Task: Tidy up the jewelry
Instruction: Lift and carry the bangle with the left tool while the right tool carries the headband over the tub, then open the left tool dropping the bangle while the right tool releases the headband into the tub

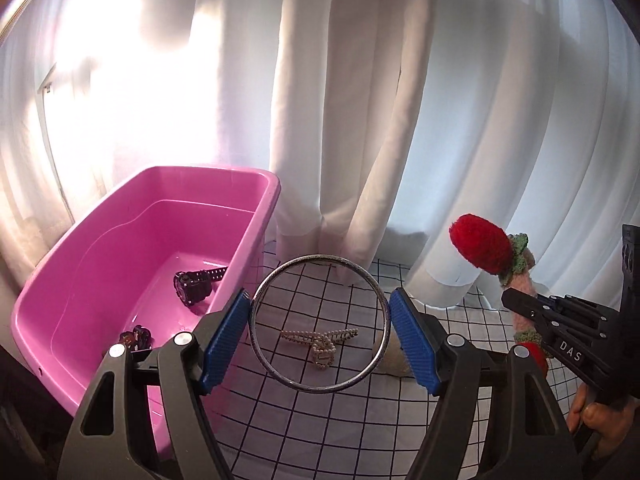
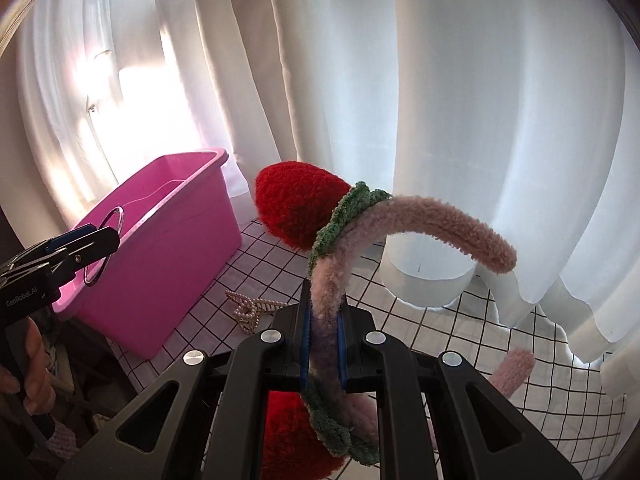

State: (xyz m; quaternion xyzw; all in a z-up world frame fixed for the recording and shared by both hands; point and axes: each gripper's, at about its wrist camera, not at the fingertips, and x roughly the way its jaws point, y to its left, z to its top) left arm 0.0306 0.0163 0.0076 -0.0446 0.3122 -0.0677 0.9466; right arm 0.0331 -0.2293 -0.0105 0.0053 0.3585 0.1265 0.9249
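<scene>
- Jewelry is split between both grippers, the pink bin and the table; the left gripper (image 1: 320,334) pinches a silver metal bangle (image 1: 320,323) across its width, one blue pad (image 1: 224,340) on each side of the ring, which is lifted above the cloth.
- Seen from the right wrist camera, that gripper reaches in from the left with the bangle standing in front of the bin's near wall; the person's hand (image 2: 24,368) wraps its handle, and white lettering on the body reads "GenRobot.AI".
- Right gripper (image 2: 323,344) has its jaws pressed on the pink fuzzy band of a strawberry headband (image 2: 420,220), which rises out of the fingers and arches to the right; one red knitted strawberry (image 2: 298,208) with green leaves sits above the grip, another below it.
- In the left wrist view the right gripper comes in from the right edge, held by a hand (image 1: 604,420), with a "DAS" label on its side.
- Pink plastic bin (image 1: 120,240) stands left of the grippers on the table; inside lie a dark wristwatch (image 1: 196,286) and a small dark hair claw (image 1: 136,338).
- Pearl hair clip (image 1: 322,342) lies on the white black-grid tablecloth (image 1: 320,420), just right of the bin.
- White curtains (image 1: 360,100) hang behind.
</scene>
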